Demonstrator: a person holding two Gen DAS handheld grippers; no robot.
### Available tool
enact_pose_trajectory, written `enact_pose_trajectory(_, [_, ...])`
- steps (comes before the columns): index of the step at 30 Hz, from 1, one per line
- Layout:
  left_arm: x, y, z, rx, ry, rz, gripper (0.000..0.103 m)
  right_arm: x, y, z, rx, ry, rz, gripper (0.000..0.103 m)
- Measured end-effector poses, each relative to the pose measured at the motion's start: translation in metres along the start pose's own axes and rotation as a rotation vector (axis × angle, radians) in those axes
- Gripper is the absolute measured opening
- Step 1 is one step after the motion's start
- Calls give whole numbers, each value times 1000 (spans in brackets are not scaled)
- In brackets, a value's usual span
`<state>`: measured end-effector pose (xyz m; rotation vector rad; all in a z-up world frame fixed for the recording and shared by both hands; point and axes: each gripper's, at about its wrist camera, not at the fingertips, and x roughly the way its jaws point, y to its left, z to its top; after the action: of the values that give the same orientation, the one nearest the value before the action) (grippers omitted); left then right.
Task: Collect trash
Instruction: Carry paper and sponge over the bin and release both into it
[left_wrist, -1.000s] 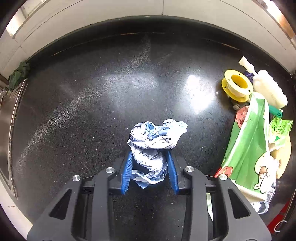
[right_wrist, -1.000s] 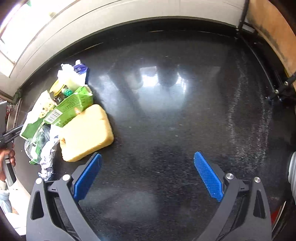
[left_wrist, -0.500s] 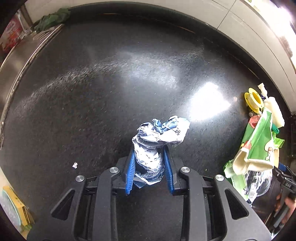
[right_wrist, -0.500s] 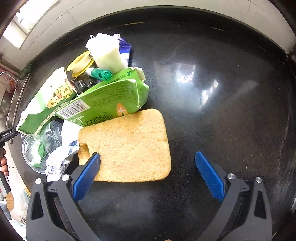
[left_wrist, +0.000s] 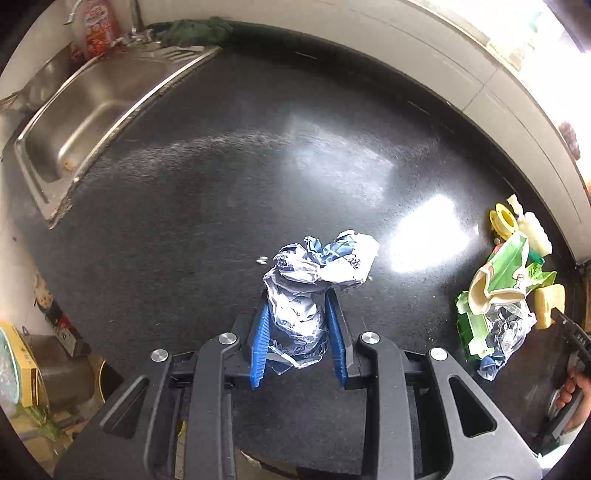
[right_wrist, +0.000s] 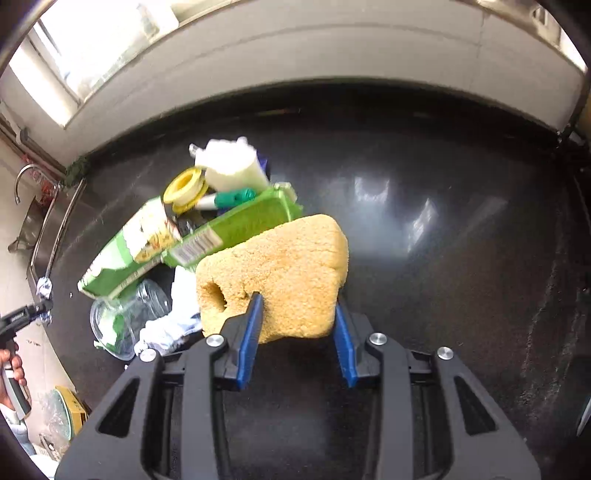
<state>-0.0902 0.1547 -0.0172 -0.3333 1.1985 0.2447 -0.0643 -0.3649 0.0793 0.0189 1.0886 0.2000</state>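
Observation:
My left gripper (left_wrist: 297, 299) is shut on a crumpled blue-and-white wrapper (left_wrist: 317, 258), held above the black counter (left_wrist: 221, 184). In the right wrist view, my right gripper (right_wrist: 297, 299) has a yellow sponge (right_wrist: 280, 266) between its blue pads. Its jaws are closing, the pads press into the sponge's sides, and the sponge hangs tilted above the counter. A trash pile lies behind the sponge to its left: a green carton (right_wrist: 236, 229), a green snack bag (right_wrist: 129, 243), a yellow spool (right_wrist: 184, 188), a white bottle (right_wrist: 232, 166) and a clear plastic cup (right_wrist: 129, 321).
A steel sink (left_wrist: 74, 122) is set into the counter at the far left, with a green cloth (left_wrist: 195, 31) by the wall. The same trash pile (left_wrist: 506, 266) sits at the right edge of the left wrist view. A person's hand (left_wrist: 576, 391) shows at the lower right.
The right gripper's jaws went from wide open around the sponge to pressing on it, and lifted it off the counter. The left gripper carried the wrapper leftward, bringing the sink into view.

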Motion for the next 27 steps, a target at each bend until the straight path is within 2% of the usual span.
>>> enact_pose_trajectory(5, [-48,42,-5,-98,-66,81,28,-59,-10,41,-23,-136,-5,29])
enact_pose_trajectory(6, [-55,52,-7,-122,-81,91,28,-57,-11,56,-12,-148,18,29])
enact_pose_trajectory(9, [-73,69,-28,-182,-111,106,28,-69,-7,74,10,-178,89,28])
enact_pose_trajectory(12, [-83,80,-50,-225,-115,124,28,-69,17,89,-17,-172,178,28])
enact_pose_trajectory(15, [-85,89,-72,-276,-109,136,28,-43,64,96,-107,-125,276,28])
enact_pose_trajectory(20, [-99,111,-107,-357,-115,159,28,8,176,88,-305,-10,407,27])
enact_pose_trajectory(23, [-111,132,-134,-420,-114,187,28,44,258,69,-424,56,463,27])
enact_pose_trajectory(26, [-122,154,-166,-498,-111,215,28,63,335,54,-549,113,511,27])
enact_pose_trajectory(27, [-126,161,-177,-524,-110,225,28,73,355,39,-580,128,524,27])
